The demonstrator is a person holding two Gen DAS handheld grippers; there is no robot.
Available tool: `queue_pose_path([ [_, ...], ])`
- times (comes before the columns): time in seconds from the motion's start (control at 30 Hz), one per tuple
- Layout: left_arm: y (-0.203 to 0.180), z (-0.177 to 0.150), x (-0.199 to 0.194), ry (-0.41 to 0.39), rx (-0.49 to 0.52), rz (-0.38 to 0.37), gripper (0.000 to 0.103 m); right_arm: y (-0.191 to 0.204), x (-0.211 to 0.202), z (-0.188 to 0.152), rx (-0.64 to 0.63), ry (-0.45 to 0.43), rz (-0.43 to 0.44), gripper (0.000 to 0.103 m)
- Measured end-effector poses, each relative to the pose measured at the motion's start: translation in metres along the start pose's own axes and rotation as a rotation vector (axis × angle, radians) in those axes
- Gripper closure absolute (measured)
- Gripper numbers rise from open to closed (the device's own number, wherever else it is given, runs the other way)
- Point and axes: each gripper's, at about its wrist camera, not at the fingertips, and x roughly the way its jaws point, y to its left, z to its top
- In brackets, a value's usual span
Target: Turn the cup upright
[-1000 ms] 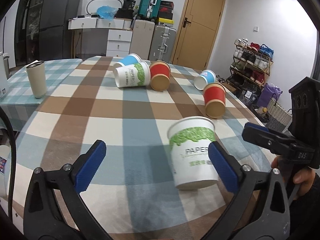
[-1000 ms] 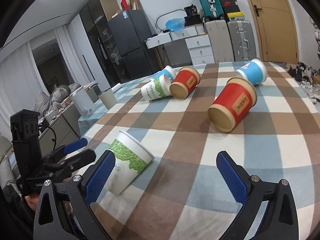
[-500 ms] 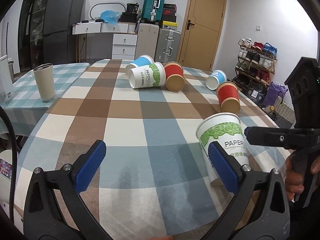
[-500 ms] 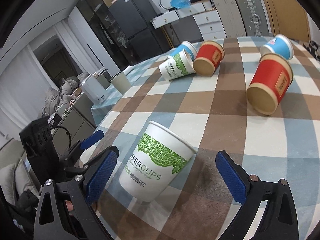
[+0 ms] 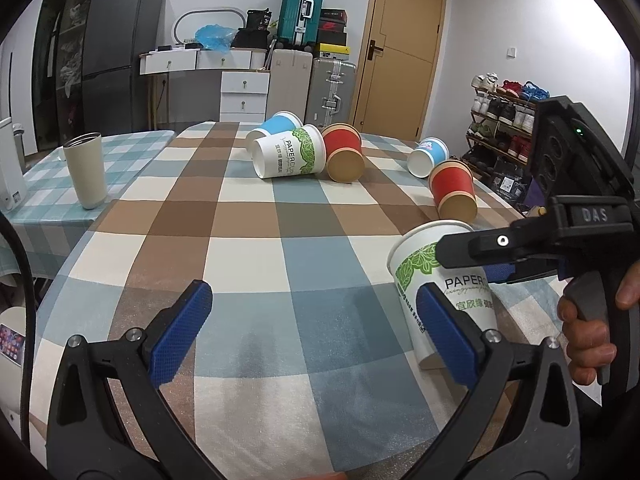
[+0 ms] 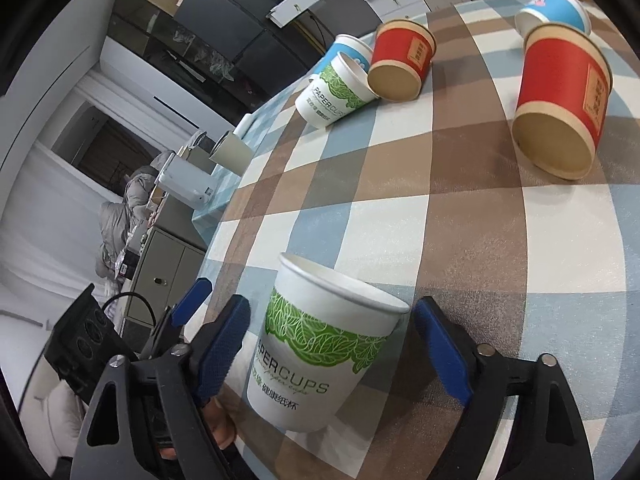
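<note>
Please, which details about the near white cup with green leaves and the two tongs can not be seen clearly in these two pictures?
- White cup, right wrist view: its base is tilted away, so whether it sits flat on the table is unclear.
- Same cup, left wrist view: the right tongs cross its rim and the left tongs cover its lower side.
- Right tongs: contact between pads and cup cannot be settled.
- Cup's small print: too small.

Each claw (image 5: 316, 328) (image 6: 332, 350) has black plastic arms, blue textured pads (image 5: 182, 330), silver screws and "DAS" lettering.
</note>
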Motion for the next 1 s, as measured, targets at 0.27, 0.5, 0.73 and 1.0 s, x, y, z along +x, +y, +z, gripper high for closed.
queue_pose_path([
  [0.27, -0.001, 0.0, 0.0, -0.001, -0.002, -0.001, 0.001, 0.002, -0.008, 0.002, -0.02, -0.016, 0.011, 0.03],
  [0.5, 0.001, 0.001, 0.001, -0.01, -0.014, 0.001, 0.001, 0.035, -0.032, -0.009, -0.303, -0.246, -0.212, 0.031],
  [0.73, 0.003, 0.002, 0.0, -0.015, -0.019, 0.001, 0.001, 0.05, -0.021, -0.015, -0.452, -0.378, -0.358, 0.032],
  [1.0, 0.004, 0.001, 0.0, -0.015, -0.021, 0.001, 0.001, 0.063, -0.002, -0.016, -0.54, -0.417, -0.441, 0.032],
])
